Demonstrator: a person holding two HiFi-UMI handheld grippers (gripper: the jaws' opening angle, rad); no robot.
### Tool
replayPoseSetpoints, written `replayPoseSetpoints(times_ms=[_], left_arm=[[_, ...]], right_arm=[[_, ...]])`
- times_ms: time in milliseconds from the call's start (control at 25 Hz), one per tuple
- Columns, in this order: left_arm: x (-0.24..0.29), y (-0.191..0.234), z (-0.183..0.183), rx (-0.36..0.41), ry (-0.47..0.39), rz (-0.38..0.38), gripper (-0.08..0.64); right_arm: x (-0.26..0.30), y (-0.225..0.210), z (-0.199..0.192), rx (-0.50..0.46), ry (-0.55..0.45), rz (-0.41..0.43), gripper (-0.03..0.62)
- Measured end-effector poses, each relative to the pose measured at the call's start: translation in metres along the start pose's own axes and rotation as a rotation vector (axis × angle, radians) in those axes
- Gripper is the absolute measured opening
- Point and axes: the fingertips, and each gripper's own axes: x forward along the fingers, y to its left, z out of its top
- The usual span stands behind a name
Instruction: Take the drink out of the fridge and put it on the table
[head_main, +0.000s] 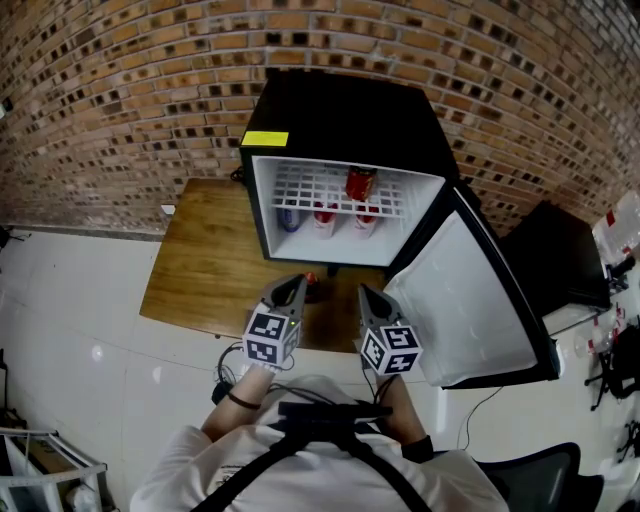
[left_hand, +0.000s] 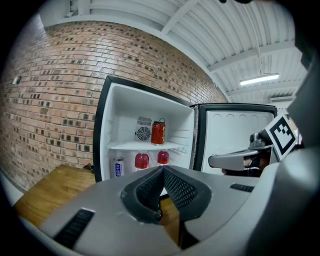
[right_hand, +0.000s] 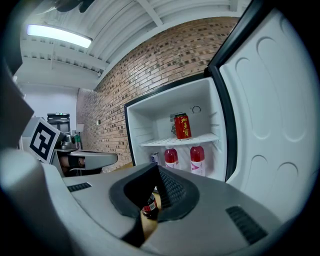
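Observation:
A black mini fridge (head_main: 340, 110) stands open on the wooden table (head_main: 205, 270), its door (head_main: 470, 300) swung out to the right. On the upper shelf is a red can (head_main: 360, 183) (left_hand: 158, 133) (right_hand: 182, 126). Below it stand two red bottles (head_main: 324, 217) (left_hand: 142, 160) (right_hand: 171, 157) and a white can (head_main: 289, 218) (left_hand: 118, 167). A small dark bottle (head_main: 312, 287) (right_hand: 149, 207) stands on the table in front of the fridge. My left gripper (head_main: 298, 281) (left_hand: 162, 169) and right gripper (head_main: 363, 291) (right_hand: 157, 167) hover either side of it, both shut and empty.
The open door takes up the space to the right of my right gripper. A black case (head_main: 555, 255) sits on the floor beyond it. A brick wall (head_main: 120, 90) backs the table. A metal rack (head_main: 40, 470) stands at lower left.

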Motion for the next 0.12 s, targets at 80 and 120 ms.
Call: replayPoseSetpoints(times_ms=[80, 120], left_arm=[[0.0001, 0.0, 0.0018, -0.003, -0.011, 0.0, 0.002], [0.0002, -0.0001, 0.0027, -0.004, -0.016, 0.0, 0.002]], right_arm=[[-0.0004, 0.0011, 0.0001, -0.001, 0.0, 0.0, 0.012], [-0.0007, 0.0016, 0.0002, -0.002, 0.0, 0.0, 0.012]])
